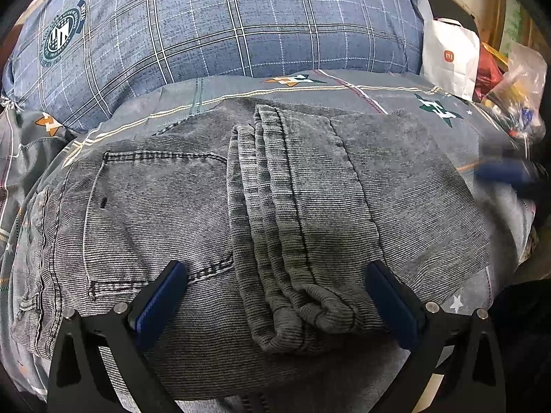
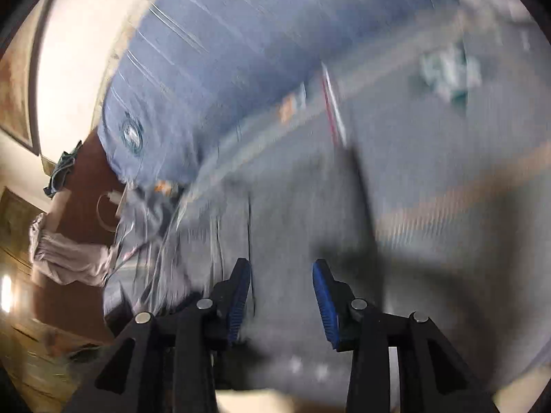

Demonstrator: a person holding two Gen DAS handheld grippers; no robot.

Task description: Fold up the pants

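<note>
Pants (image 1: 193,206) lie flat on the patterned bed sheet (image 1: 396,93), just in front of a blue plaid pillow (image 1: 224,24). Legs are folded back over the seat, so the stacked hems (image 1: 275,179) form a ridge running up the middle of the garment, across the back pocket (image 1: 151,213). This placement keeps the bundle compact and leaves both sides free for a further fold.

Left gripper (image 1: 275,299) hangs low over the near end of the ridge with its jaws spread wide, one blue pad on each side of the hems. Neither pad presses the cloth, so nothing is clamped; the straddling stance suits either pinning the ridge or taking hold of it next, judged from position alone.

Right gripper (image 2: 280,296) stands partly open with empty space between its pads, over the grey fabric. Its view is heavily blurred, so contact with the cloth cannot be told.

Fabric is grey, finely ribbed denim with dark topstitching, faded along the hems and slightly rumpled at the near fold
</note>
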